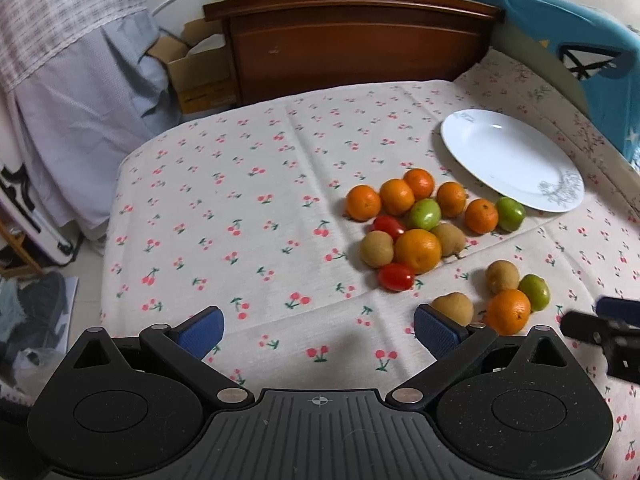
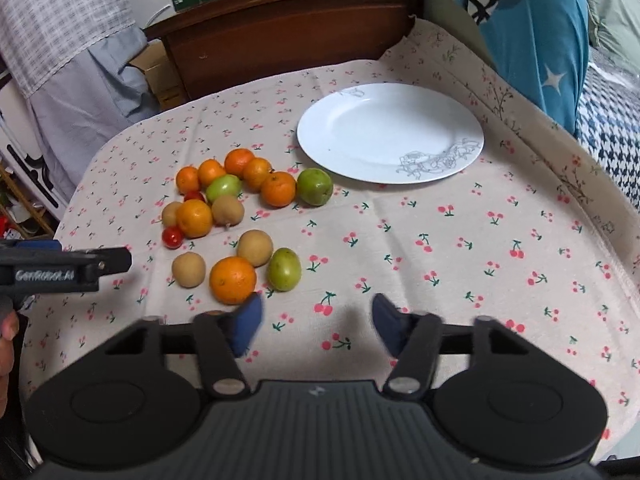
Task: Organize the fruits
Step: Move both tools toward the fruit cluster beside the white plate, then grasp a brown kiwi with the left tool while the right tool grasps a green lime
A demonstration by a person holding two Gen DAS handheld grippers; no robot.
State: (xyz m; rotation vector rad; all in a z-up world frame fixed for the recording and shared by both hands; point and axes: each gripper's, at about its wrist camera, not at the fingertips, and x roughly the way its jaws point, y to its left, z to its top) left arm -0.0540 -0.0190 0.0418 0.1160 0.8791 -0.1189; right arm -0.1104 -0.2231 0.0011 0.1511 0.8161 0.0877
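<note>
Oval plate long axis left-right; tilt perhaps fisheye.

Left half of the counter: bare cherry-print cloth, open passage from the near edge to the far edge. Fruit cluster sits right of centre, pieces touching one another, no gap for a claw finger inside it. Second small group lies nearer, apart from the cluster by a narrow strip of cloth. White plate has bare cloth in front and to its right. Far side blocked by the wooden headboard; right side by a blue pillow. The left claw juts in beside the near group.
</note>
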